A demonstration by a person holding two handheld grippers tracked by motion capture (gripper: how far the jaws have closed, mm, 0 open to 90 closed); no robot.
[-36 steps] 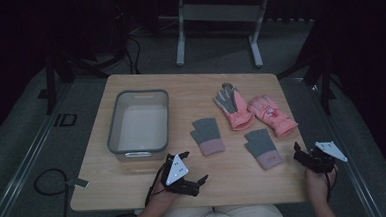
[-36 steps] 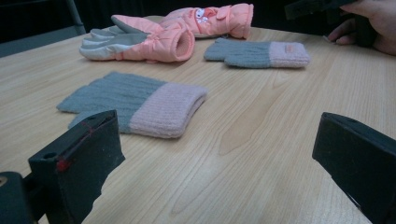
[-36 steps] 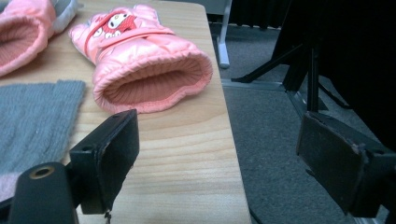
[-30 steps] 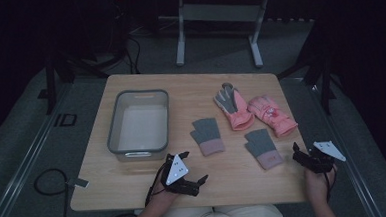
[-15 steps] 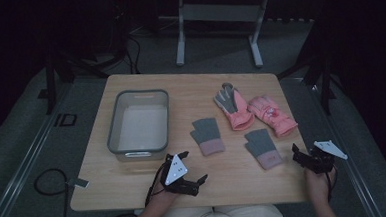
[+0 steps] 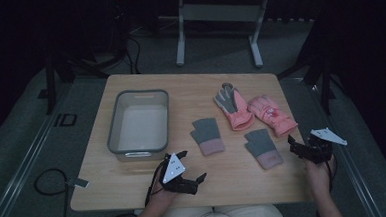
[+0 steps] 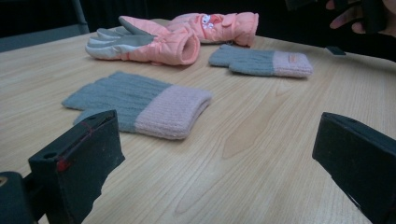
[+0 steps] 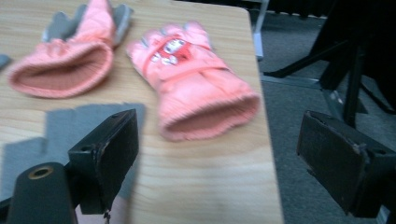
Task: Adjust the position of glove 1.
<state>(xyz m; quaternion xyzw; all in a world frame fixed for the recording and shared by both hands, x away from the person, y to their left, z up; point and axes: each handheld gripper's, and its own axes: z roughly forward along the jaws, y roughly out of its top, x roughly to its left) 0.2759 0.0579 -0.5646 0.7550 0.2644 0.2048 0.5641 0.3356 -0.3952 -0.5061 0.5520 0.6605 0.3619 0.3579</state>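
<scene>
With both the left gripper (image 6: 190,167) and right gripper (image 6: 303,150) spread and empty, the left should probably approach low and pinch the nearest grey-and-pink knit glove (image 7: 140,105), flat on the counter (image 6: 150,188), by its cuff.

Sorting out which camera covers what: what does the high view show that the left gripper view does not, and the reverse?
High view alone: the grey bin and the left gripper from outside. Left gripper view alone: the open cuff of a pink ski glove and the knit ribbing up close. Both: two grey-and-pink knit gloves, both ski gloves, the wooden table.
</scene>
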